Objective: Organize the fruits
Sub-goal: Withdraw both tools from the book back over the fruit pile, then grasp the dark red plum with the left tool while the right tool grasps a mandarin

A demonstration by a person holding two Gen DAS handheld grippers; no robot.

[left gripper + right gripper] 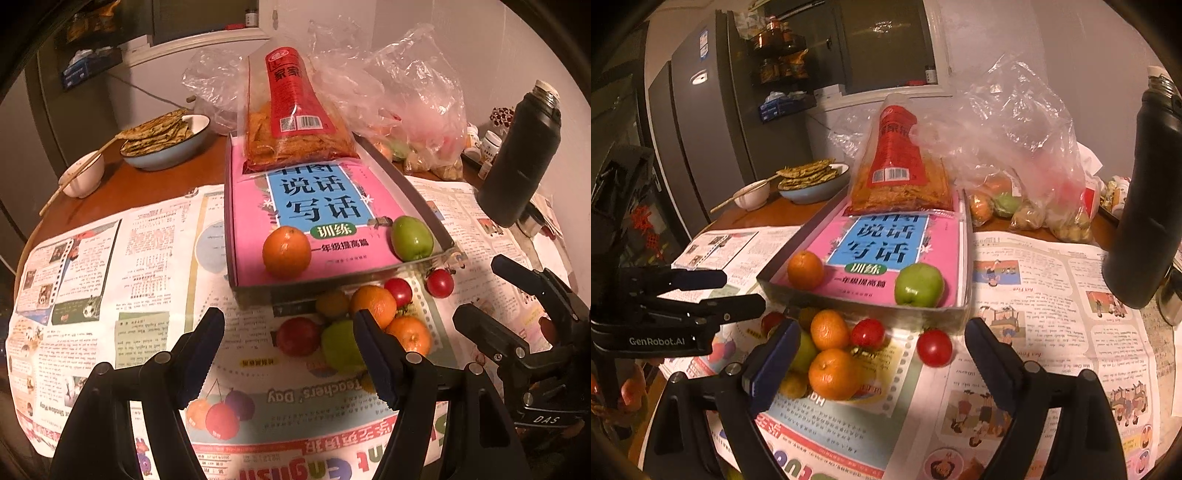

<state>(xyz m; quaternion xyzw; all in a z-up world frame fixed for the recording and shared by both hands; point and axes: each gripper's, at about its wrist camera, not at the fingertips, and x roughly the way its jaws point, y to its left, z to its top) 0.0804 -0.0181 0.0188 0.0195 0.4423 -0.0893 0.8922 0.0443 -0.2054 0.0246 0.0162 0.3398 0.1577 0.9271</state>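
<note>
Centrally, a tray [955, 314] lined with a pink book already holds an orange [805, 269] and a green apple [919, 285]. Loose fruit lies on the newspaper [1052, 295] just before the tray's near wall: a pile [827, 354] of oranges, apples and tomatoes, and one tomato [934, 347] apart to its right. Right gripper [882, 360], jaws spread and empty, points at that lone tomato, directly ahead and nearer to it than the left gripper [288, 350], also spread and empty, which faces the pile.
</note>
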